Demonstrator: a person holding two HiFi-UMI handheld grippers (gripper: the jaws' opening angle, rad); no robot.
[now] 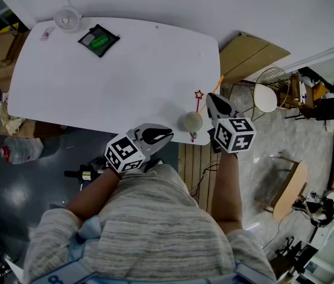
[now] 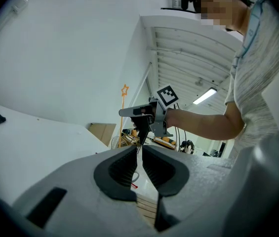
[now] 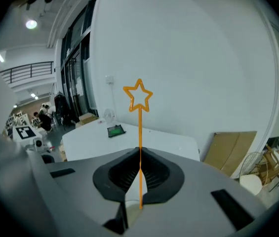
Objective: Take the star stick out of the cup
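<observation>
The white table has rounded corners. A small white fan stands at its far left corner. Near the fan lies a black tray holding a green object. A cup stands by the near right edge.

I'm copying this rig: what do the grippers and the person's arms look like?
Both the left gripper and right gripper have light grey bodies, black ribbed pads and a white cube with black square markers. The person wears a grey striped short-sleeved shirt.
</observation>
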